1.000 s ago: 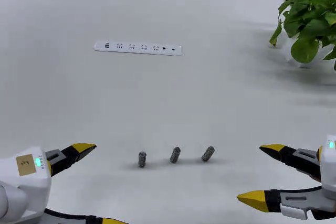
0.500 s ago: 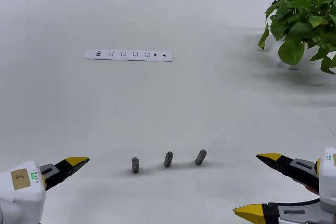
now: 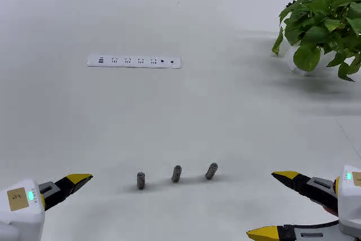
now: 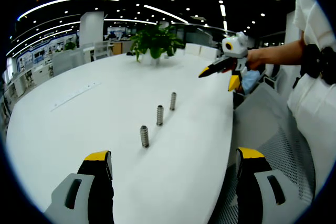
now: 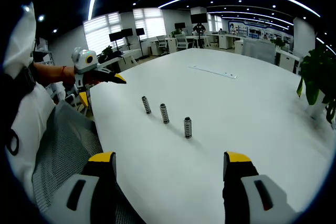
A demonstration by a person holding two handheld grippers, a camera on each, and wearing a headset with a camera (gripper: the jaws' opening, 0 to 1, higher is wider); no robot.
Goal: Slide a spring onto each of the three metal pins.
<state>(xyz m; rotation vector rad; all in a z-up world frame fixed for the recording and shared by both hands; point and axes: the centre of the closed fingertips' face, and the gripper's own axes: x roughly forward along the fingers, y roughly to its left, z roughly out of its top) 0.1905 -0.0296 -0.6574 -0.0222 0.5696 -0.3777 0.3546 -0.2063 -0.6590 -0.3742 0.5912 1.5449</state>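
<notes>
Your left tongs point(image 4: 173, 155) are spread wide: in the left gripper view the two yellow-tipped jaws rise well apart from the bottom, with nothing between them. In the head view one of those tips shows at the lower left, above the desk point(image 3: 225, 111) and well to the left of the row of springs.

Your right tongs point(image 3: 273, 204) are spread as well. Both yellow tips point leftward at the lower right of the head view, with bare desk in the gap between them. They grip nothing and sit well to the right of the row.

The three springs point(image 3: 176, 174) stand upright in a short row on the desk near its front edge, between your two tongs and touched by neither. They are near one another but apart. Each is coiled along most of its height. You cannot tell pin from spring at this size, though in the left gripper view each seems to have a smoother top.

Farther back on the desk, a white power strip point(image 3: 134, 61) lies flat, well behind the row and a little to its left. A green plant point(image 3: 321, 21) sits at the far right of the desk.
</notes>
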